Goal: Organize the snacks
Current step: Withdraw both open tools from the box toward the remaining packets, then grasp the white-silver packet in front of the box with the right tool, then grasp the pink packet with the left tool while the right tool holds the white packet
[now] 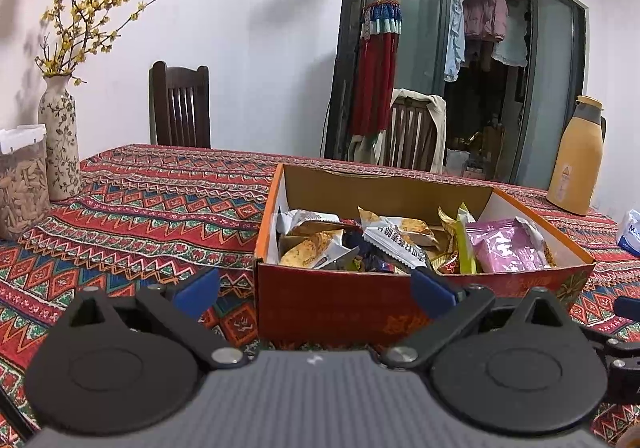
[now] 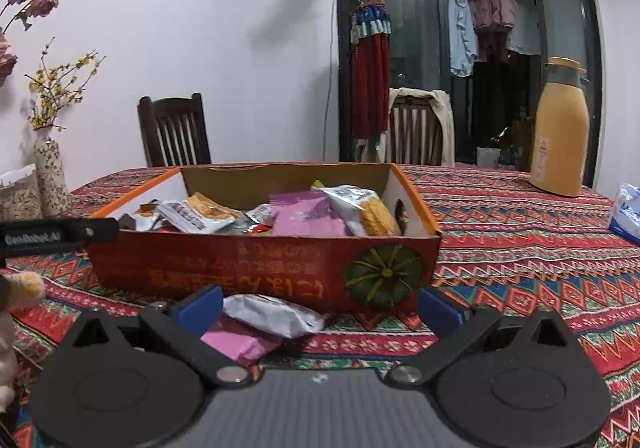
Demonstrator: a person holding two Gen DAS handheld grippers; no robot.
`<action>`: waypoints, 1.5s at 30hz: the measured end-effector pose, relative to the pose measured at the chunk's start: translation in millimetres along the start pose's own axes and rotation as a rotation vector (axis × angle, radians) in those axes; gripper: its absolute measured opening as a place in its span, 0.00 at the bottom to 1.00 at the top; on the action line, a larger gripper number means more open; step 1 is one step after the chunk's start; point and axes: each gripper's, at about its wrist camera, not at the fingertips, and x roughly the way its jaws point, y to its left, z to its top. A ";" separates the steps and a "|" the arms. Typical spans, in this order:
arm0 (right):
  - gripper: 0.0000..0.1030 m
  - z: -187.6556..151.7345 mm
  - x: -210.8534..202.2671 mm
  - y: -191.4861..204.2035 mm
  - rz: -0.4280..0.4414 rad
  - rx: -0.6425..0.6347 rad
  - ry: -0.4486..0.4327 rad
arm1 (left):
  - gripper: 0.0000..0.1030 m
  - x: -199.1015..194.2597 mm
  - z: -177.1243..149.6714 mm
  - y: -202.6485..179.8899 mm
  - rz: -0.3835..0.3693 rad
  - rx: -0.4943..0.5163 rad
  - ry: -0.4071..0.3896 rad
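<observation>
Fingertips of my right gripper (image 2: 320,308) stand spread and empty over two loose packets, a white crinkled foil snack packet (image 2: 276,315) lying partly on a pink plastic snack packet (image 2: 240,342), just before the red cardboard box (image 2: 260,272) already heaped with snacks. My left gripper (image 1: 316,290) is likewise open, holding nothing, at the box's near wall. I judge the white packet should go first: pinch its raised edge, lift clear of the wall, release over the heap. The patterned red woven tablecloth (image 2: 520,248) may snag. Beyond stand a tan thermos jug (image 2: 560,128), dark wooden chairs (image 2: 176,132) and a flowered ceramic vase (image 1: 60,140).
</observation>
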 end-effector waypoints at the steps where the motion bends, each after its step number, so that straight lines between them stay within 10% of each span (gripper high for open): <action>1: 1.00 2.3 1.9 1.8 0.008 -0.001 0.008 | 1.00 0.5 -0.1 0.4 -0.001 -0.002 0.003; 10: 0.99 15.6 39.8 15.4 0.057 0.056 0.170 | 1.00 4.4 -0.3 4.0 -0.003 -0.023 0.025; 17: 0.76 11.9 63.5 18.6 0.059 0.089 0.252 | 1.00 5.1 0.0 7.4 -0.007 -0.046 0.029; 33: 0.52 11.4 30.5 -0.8 0.098 0.135 0.158 | 1.00 7.1 1.1 11.2 -0.008 -0.072 0.037; 45: 0.52 -2.0 -11.7 -52.1 -0.091 0.114 0.013 | 1.00 10.2 0.8 9.0 0.016 -0.064 0.047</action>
